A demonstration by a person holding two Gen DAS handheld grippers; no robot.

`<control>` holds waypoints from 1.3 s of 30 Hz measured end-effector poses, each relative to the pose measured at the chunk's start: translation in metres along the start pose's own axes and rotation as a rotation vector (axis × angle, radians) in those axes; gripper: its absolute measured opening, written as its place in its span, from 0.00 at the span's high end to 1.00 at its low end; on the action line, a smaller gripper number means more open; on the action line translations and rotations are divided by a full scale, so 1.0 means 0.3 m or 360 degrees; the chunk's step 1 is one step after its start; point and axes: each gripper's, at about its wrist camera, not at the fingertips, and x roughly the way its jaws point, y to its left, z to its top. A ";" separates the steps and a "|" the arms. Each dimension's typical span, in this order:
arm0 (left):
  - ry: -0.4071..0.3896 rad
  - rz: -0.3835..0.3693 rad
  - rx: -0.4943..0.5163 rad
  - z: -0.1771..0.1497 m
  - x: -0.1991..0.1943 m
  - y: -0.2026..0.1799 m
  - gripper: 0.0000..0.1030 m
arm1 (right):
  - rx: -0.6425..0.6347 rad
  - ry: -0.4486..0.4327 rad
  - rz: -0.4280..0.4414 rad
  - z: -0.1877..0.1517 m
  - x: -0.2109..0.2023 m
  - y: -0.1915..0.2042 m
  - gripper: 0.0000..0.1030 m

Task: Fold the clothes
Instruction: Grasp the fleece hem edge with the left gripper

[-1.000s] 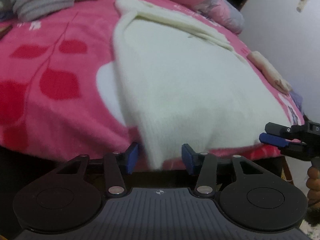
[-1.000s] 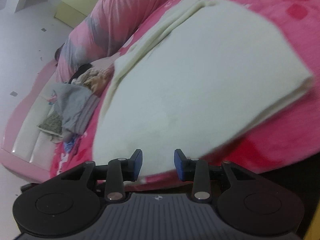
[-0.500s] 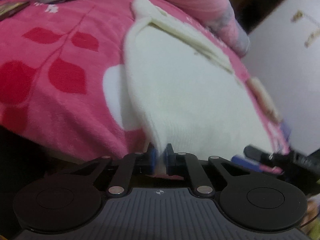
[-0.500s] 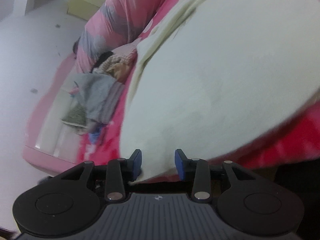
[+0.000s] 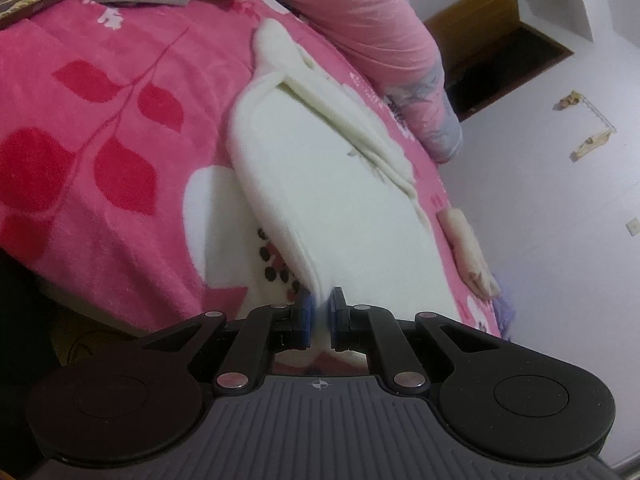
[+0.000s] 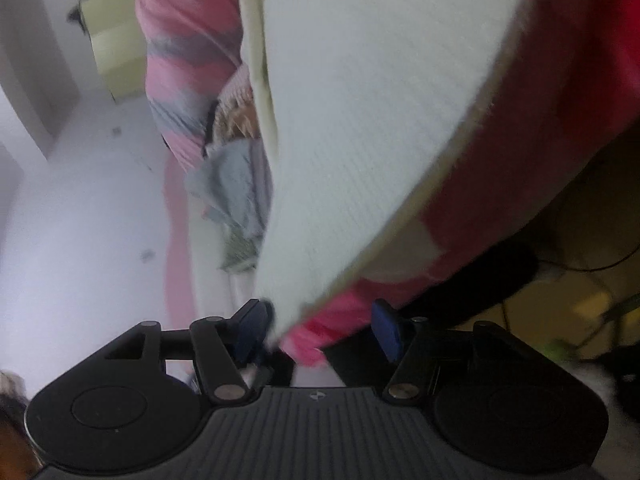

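Left gripper (image 5: 319, 312) clamped on white sweater (image 5: 320, 184); right gripper (image 6: 318, 330) jaws opening.
Sweater hem sits pinched between left pads, garment extending ahead over pink blanket (image 5: 104, 128). Sweater corner and blanket edge lie between right pads, unpressed.

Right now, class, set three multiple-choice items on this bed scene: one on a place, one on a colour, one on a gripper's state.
1. Where does the white sweater lie?
A. on the floor
B. on the pink blanket
C. on a chair

2. What colour are the leaf shapes printed on the blanket?
A. red
B. green
C. yellow

3. How does the left gripper stand?
A. wide open, nothing between its pads
B. shut on a book
C. shut on the sweater's hem

Answers: 1 B, pink blanket shows on both sides of the sweater; 2 A, the leaves are a deeper red than the pink ground; 3 C, the blue pads pinch the white hem between them.
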 end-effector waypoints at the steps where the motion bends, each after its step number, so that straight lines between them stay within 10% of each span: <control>1: 0.0005 0.0002 0.0000 -0.002 0.001 0.000 0.94 | 0.0001 -0.0009 0.0011 0.003 0.011 0.000 0.41; 10: 0.0037 -0.0009 0.0038 -0.007 0.010 0.014 0.93 | -0.0142 -0.0082 -0.0016 -0.010 0.039 0.034 0.95; 21: 0.0072 -0.0061 -0.0242 0.029 0.046 0.147 0.68 | -0.0147 -0.0092 0.0011 -0.008 0.014 0.039 0.96; 29: 0.0177 -0.0106 -0.0175 0.043 0.140 0.119 0.68 | -0.0147 -0.0073 0.0024 -0.002 0.010 0.038 0.96; 33: 0.0192 -0.0068 -0.0123 0.041 0.164 0.095 0.87 | -0.0234 -0.0078 -0.0015 -0.008 -0.006 0.061 0.93; 39: 0.0197 0.0091 0.0069 0.026 0.168 0.047 0.91 | -0.0602 -0.0133 -0.0266 -0.045 -0.105 0.175 0.69</control>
